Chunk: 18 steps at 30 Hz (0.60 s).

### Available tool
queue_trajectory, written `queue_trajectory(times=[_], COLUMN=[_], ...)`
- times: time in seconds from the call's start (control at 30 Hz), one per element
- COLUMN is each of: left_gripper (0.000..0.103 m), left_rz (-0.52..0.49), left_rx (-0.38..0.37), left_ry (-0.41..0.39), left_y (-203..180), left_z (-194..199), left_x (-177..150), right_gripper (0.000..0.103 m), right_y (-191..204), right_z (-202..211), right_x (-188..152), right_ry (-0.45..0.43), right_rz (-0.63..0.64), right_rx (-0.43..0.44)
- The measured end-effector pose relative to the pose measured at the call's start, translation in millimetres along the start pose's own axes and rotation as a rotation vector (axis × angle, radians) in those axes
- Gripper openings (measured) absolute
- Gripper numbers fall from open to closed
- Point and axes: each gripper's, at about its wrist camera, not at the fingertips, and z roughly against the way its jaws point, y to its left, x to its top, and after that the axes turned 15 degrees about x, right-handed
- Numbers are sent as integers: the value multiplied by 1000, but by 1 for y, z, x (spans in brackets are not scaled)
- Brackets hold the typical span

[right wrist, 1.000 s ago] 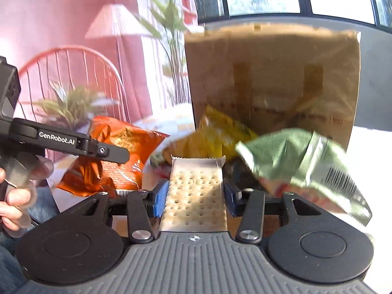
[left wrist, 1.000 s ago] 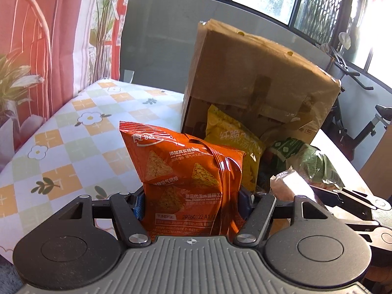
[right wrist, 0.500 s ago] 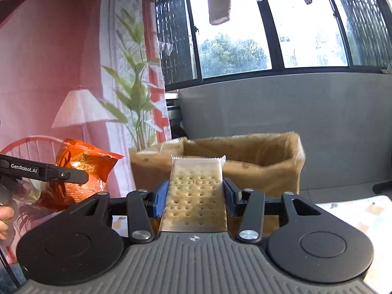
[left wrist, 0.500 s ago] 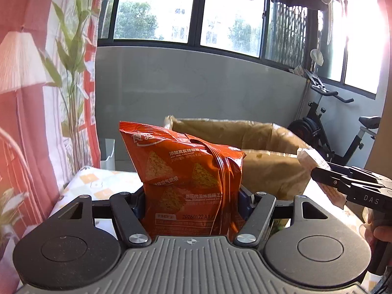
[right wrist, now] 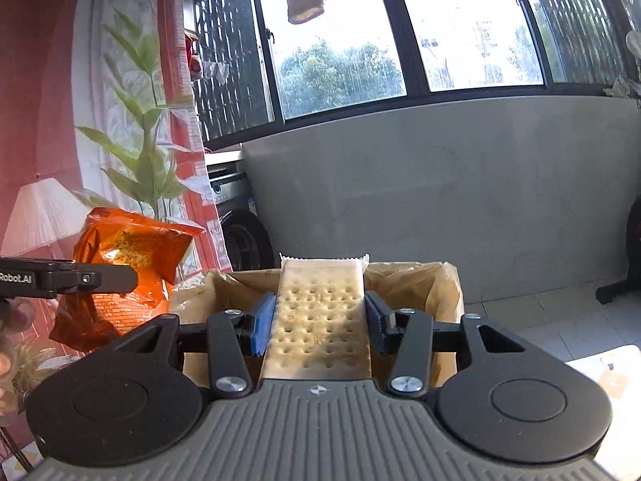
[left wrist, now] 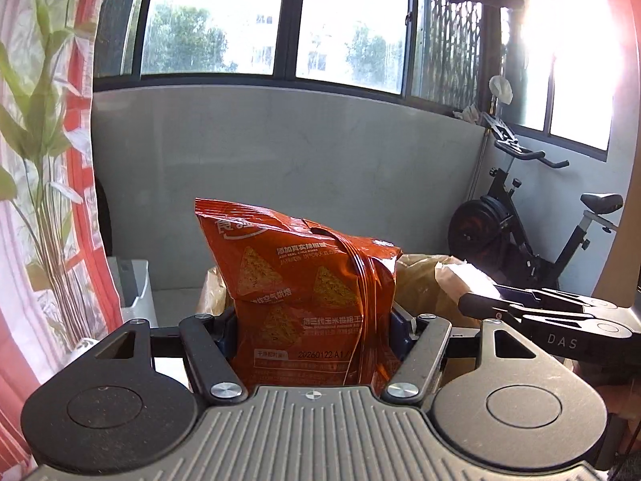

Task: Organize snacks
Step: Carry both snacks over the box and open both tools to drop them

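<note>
The chip bag [left wrist: 304, 292], orange and crinkled with printed triangle chips, stands upright, pinched at its lower part by the left gripper [left wrist: 310, 330]. The cracker pack [right wrist: 320, 316], a clear wrapper over pale, dotted crackers, is clamped flat in the right gripper [right wrist: 318, 322], its crimped end pointing forward. Both are held in the air over the near rim of the open box [right wrist: 448, 292], the bag toward its left corner, the crackers to its right. Beyond the far rim lies bare floor up to a grey wall [right wrist: 460, 184]; an exercise bike [left wrist: 533, 236] stands to the right.
</note>
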Motion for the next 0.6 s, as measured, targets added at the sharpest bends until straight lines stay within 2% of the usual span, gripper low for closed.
queue_trajectory(times=[0.23,0.27,0.37,0.47,0.6], left_gripper=[76,77,80,87,90], left_rz=[13,12,9,14,-8], left_rx=[-7,-7,11,4,11], left_ry=[69,76,85,83,56], left_y=[-5,-4,-6,-3,4], left_z=[-45,-48,-49,-46,-29], left_x=[-2,-2,-2,-4,-6], right_gripper=[51,54,64,64,65], right_y=[-13,-14,-13,-10,-5], right_z=[-14,-13,-6,0,12], right_x=[-8,-8,-9,-10,-15], right_ry=[67,67,74,70,52], right_rz=[-37,-39,-40,-44,-75], right_rx=[-18,-24,-31,-44,-50])
